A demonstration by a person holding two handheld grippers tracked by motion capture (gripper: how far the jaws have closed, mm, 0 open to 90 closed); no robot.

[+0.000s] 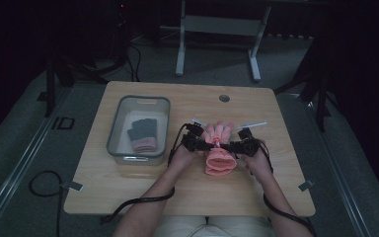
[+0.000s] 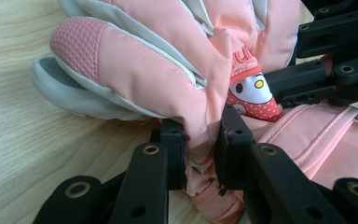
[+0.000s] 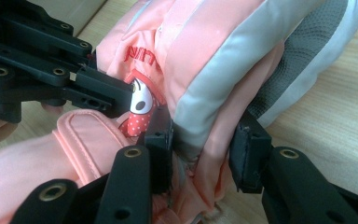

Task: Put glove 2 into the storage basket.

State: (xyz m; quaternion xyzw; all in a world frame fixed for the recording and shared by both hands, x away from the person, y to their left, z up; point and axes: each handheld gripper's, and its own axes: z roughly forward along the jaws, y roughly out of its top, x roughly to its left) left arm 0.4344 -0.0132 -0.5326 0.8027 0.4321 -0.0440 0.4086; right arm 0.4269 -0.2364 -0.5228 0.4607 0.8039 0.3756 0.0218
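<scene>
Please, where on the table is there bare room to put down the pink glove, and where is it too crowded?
Bare wood lies right of the right gripper up to the table edge, along the near edge before the forearms, and along the far edge around the round hole. Crowded: the middle, with pink glove and left gripper, and the grey bin at left.

Dim, dark-edged high view; bright, evenly lit, slightly soft close gripper views.
</scene>
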